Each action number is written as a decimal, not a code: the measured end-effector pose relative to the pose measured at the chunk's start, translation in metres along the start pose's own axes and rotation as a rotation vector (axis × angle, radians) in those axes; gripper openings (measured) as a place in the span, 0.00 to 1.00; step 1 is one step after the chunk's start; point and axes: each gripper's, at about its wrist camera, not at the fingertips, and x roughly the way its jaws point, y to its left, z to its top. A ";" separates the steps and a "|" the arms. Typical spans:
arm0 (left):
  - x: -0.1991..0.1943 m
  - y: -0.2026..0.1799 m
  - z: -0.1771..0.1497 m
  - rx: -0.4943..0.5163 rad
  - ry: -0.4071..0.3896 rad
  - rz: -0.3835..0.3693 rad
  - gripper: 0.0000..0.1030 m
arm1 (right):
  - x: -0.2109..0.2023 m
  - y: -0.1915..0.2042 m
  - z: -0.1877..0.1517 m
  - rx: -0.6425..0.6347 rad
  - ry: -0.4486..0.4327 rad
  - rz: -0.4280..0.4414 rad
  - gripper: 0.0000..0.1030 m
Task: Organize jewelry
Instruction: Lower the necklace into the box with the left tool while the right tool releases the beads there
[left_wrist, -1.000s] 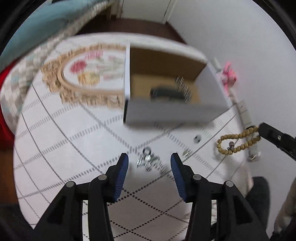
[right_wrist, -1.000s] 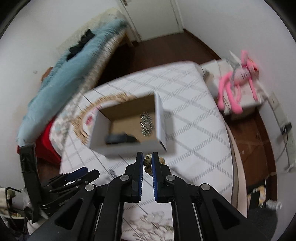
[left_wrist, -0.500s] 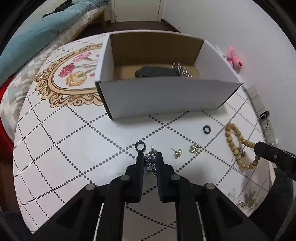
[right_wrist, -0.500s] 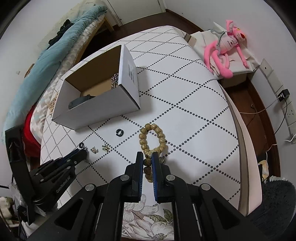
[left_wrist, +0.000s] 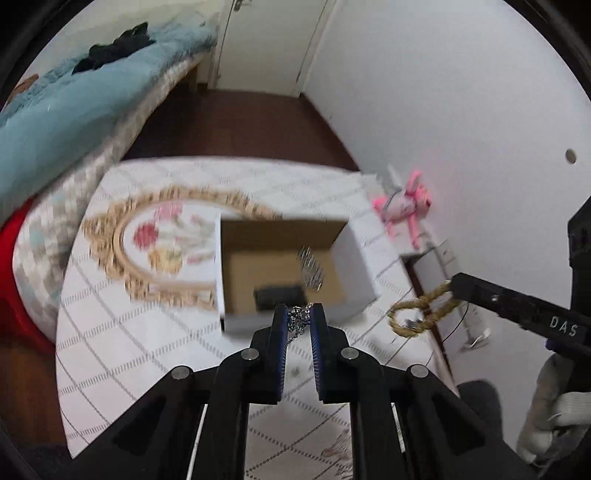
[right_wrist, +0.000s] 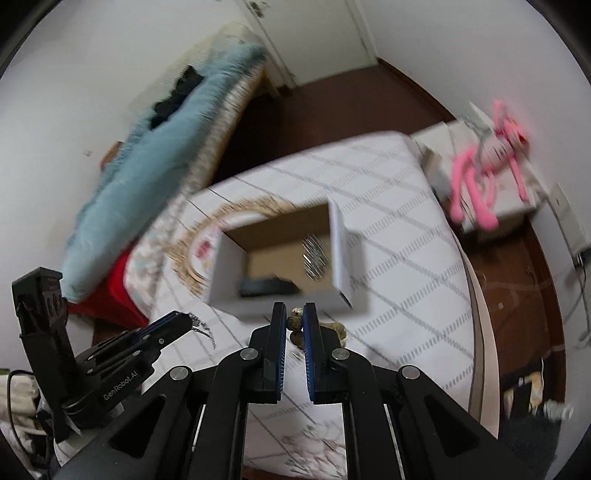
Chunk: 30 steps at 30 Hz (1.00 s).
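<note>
A white table (left_wrist: 122, 332) with dotted diamond lines and a gold-framed floral print carries an open cardboard box (left_wrist: 354, 258).

Showing black plastic left hand-held gripper (left_wrist: 299, 325) and right hand-held gripper (right_wrist: 294, 322): blue finger pads (left_wrist: 279, 343), silver screws (left_wrist: 250, 355), white "GenRobot.AI" lettering (right_wrist: 120, 383).

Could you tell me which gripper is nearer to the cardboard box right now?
Hard to separate. Left gripper, holding the silver chain, and right gripper, holding the bead bracelet, both hover before the box.
</note>
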 end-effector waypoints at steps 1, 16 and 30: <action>-0.001 -0.001 0.010 0.009 -0.009 -0.002 0.09 | -0.003 0.007 0.009 -0.017 -0.009 0.009 0.09; 0.084 0.027 0.069 -0.032 0.143 0.076 0.11 | 0.088 0.017 0.090 -0.100 0.061 -0.105 0.09; 0.095 0.054 0.051 -0.072 0.114 0.290 0.87 | 0.122 0.001 0.070 -0.177 0.166 -0.285 0.60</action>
